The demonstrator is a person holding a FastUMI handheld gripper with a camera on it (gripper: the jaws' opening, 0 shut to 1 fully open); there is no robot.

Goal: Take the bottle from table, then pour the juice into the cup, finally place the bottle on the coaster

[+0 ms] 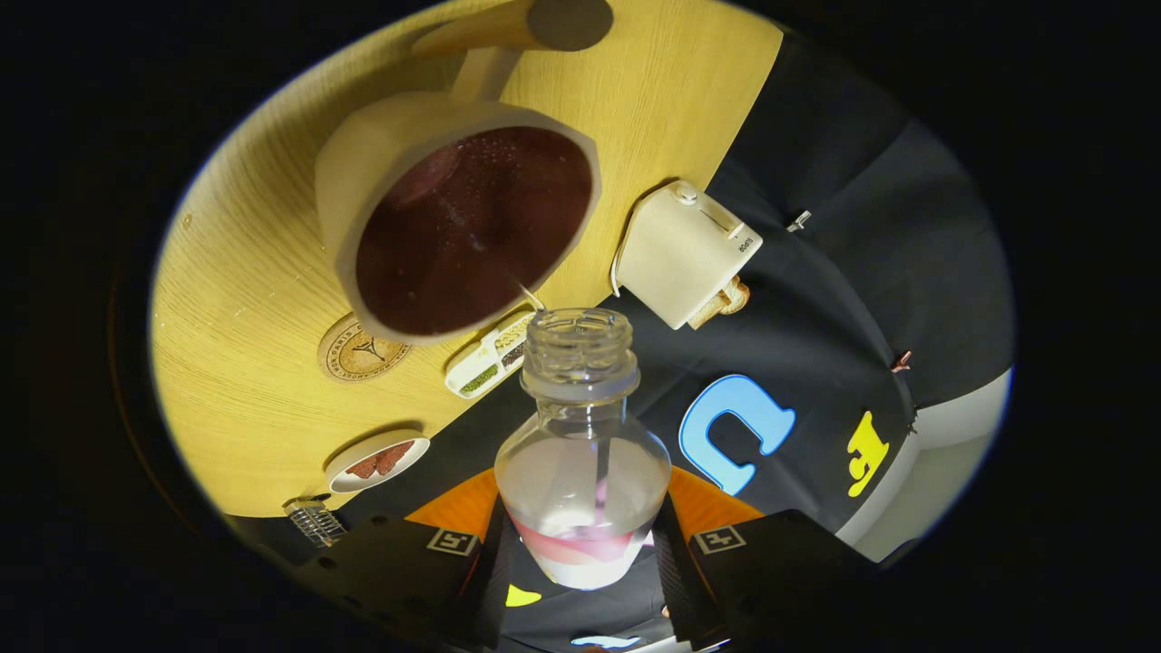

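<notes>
The cup [458, 222] stands on the bench [236, 299], full of dark juice. Beside the cup lies the round coaster [361, 352], near a small tray of seeds [490, 355]. The bottle [580, 444] is tipped, its open mouth touching the cup's rim. The jaws of the gripper [580, 553] squeeze the bottle's body from both sides. Past the cup sits a toaster [685, 254].

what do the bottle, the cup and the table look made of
Bottle: clear plastic, likely, see-through with a threaded neck. Cup: matte pale ceramic or plastic, hard to say. Table: light wood or wood-look laminate, visible grain. The gripper fingers press the bottle.
</notes>
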